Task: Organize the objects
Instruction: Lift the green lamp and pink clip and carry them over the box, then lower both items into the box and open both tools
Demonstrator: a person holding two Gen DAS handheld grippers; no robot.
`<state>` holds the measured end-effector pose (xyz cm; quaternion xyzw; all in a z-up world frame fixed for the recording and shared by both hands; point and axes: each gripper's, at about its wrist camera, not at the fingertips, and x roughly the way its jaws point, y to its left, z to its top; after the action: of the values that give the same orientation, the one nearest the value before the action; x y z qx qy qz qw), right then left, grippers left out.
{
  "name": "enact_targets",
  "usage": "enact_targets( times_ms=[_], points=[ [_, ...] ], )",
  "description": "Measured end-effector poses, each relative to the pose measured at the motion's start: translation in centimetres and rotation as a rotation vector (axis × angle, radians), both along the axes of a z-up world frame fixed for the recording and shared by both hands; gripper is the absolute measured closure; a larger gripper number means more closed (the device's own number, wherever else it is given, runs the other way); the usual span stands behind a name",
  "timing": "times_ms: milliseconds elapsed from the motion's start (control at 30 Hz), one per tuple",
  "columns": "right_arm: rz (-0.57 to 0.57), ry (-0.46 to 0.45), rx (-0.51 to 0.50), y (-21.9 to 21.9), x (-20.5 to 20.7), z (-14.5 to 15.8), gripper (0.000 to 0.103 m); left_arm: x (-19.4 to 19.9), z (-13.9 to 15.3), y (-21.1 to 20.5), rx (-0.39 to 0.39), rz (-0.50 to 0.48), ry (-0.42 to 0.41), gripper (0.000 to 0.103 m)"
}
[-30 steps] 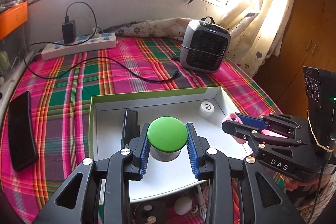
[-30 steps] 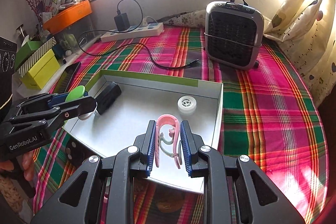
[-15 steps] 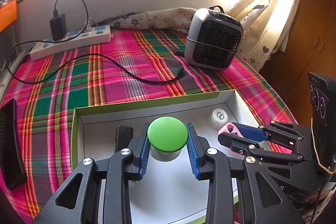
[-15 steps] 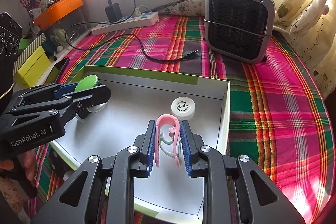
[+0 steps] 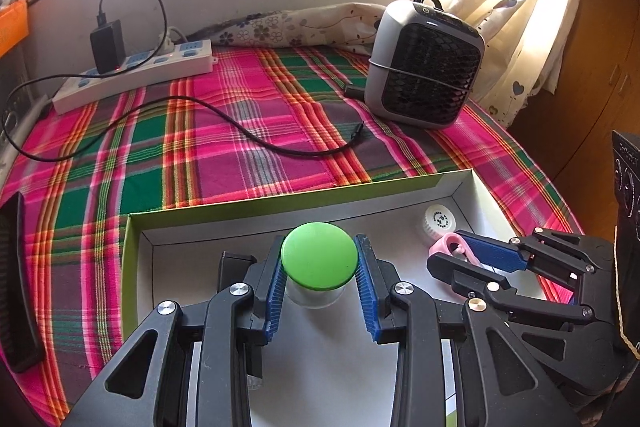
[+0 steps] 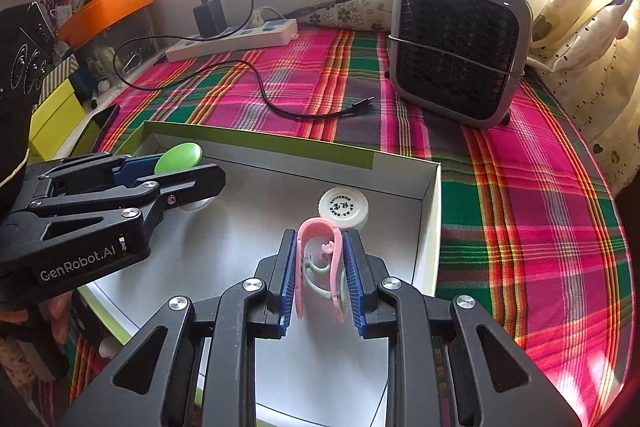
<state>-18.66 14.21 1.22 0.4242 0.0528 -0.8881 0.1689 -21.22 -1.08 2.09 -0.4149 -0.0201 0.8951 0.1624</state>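
While both sets of jaws are closed on their loads over the box (image 6: 434, 227), the left gripper (image 5: 320, 281) pinches a small jar (image 5: 319, 261) by its green lid, likely light, hard and slick, safer held lower. The right gripper (image 6: 319, 269) squeezes a pink clip (image 6: 319, 259), thin and springy, beside a white cap (image 6: 343, 207).

Left wrist view: close above box (image 5: 132, 267), facing window. Right wrist view: same, from right. Shared: box (image 6: 434, 227), heater (image 5: 424, 67), cloth.
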Motion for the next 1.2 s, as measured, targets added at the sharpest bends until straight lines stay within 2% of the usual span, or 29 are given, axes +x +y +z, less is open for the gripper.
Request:
enact_targets(
  times_ms=[767, 867, 967, 1200],
  points=[
    [-0.001, 0.023, 0.039, -0.34, -0.05, -0.14, 0.079, -0.87, -0.66, 0.33, -0.011, -0.006, -0.046, 0.072],
    [-0.001, 0.023, 0.037, -0.33, -0.06, -0.07, 0.075, -0.88, -0.71, 0.33, -0.009, -0.009, -0.048, 0.072],
    [-0.001, 0.029, 0.035, -0.28, -0.01, 0.05, 0.064, -0.86, -0.72, 0.31, -0.008, -0.01, -0.048, 0.071],
    [-0.005, 0.031, 0.029, -0.22, 0.09, 0.22, 0.059, -0.71, -0.65, 0.19, -0.007, -0.005, -0.044, 0.066]
  ],
)
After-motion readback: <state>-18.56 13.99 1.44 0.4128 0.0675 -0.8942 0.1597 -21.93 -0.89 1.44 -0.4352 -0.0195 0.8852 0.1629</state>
